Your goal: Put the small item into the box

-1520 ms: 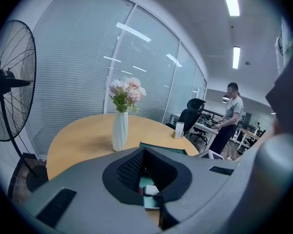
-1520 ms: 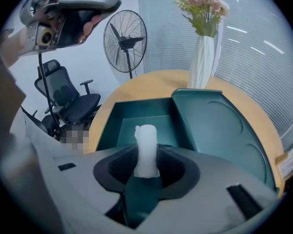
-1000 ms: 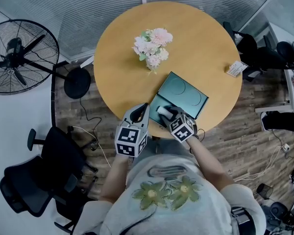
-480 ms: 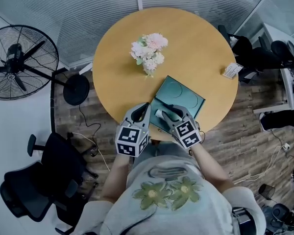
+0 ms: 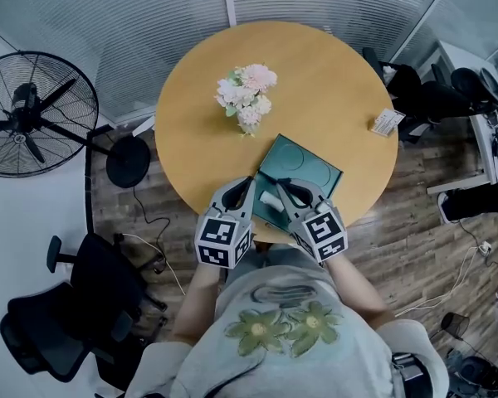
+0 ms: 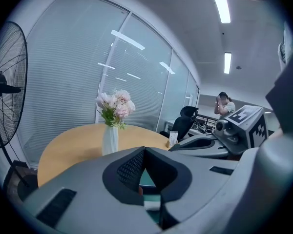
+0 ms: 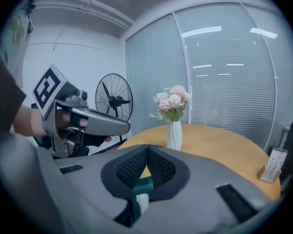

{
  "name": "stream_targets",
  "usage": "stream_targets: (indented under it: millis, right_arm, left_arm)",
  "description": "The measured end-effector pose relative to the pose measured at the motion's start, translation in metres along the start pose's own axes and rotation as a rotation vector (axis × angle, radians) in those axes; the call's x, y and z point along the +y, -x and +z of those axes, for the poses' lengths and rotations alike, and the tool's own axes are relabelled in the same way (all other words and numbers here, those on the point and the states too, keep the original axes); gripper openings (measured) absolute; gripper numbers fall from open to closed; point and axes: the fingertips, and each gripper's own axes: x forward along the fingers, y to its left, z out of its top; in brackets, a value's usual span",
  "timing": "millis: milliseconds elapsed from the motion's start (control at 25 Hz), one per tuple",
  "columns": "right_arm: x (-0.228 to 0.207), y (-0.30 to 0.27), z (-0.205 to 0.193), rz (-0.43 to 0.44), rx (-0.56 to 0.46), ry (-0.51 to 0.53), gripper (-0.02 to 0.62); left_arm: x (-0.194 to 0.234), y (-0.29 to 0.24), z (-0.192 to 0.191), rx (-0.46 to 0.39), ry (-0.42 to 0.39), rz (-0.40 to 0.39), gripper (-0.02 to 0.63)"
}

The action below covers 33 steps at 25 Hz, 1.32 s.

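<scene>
Two things stand on the floor at far left: a pedestal fan (image 5: 29,114) and, nearer the person, a black office chair (image 5: 54,326). Right of them is the round wooden counter (image 5: 315,81), with a white vase of pink flowers (image 5: 246,98) left of its middle.

At the counter's near edge the left tool (image 5: 249,181) is clenched: its own view shows the pad tips meeting with nothing gripped. Just right of it lies the small white item (image 5: 271,198), resting in the near end of the teal box (image 5: 307,166), apart from both tools and visible below each pair of closed jaws in the gripper views.

On the item's other side, the right tool (image 5: 280,183) has just closed its jaws. They are pressed together and empty, tips above the box's near part. Both tools point toward the flowers, side by side.

Well apart, near the counter's right rim, a small white card (image 5: 385,122) stands.
</scene>
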Motion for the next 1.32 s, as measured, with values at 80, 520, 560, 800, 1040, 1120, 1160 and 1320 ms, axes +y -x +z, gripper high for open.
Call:
stream_targets:
  millis: [80,520,560,800,1040,1120,1160,1320]
  right_arm:
    - [0.002,0.004,0.007,0.004,-0.026,-0.013,0.005]
    - [0.010,0.016,0.017,0.031,-0.079,-0.041,0.003]
    - [0.010,0.016,0.018,0.031,-0.082,-0.040,0.003]
    - [0.014,0.022,0.026,0.031,-0.103,-0.029,0.003]
    - [0.018,0.028,0.027,0.030,-0.111,-0.024,0.003]
    - [0.017,0.030,0.027,0.029,-0.111,-0.025,0.003]
    - [0.017,0.031,0.027,0.028,-0.111,-0.026,0.003]
    - [0.017,0.034,0.027,0.026,-0.112,-0.028,0.003]
  left_arm:
    - [-0.002,0.001,0.001,-0.002,-0.001,-0.003,0.002]
    - [-0.011,0.005,0.004,-0.008,-0.008,-0.009,0.002]
    - [-0.011,0.005,0.004,-0.008,-0.009,-0.010,0.002]
    - [-0.015,0.006,0.004,-0.011,-0.013,-0.015,0.002]
    - [-0.020,0.009,0.002,-0.011,-0.019,-0.019,0.002]
    - [-0.022,0.009,0.002,-0.010,-0.020,-0.020,0.002]
    - [-0.023,0.009,0.001,-0.009,-0.020,-0.020,0.002]
    - [-0.026,0.010,0.001,-0.007,-0.022,-0.022,0.002]
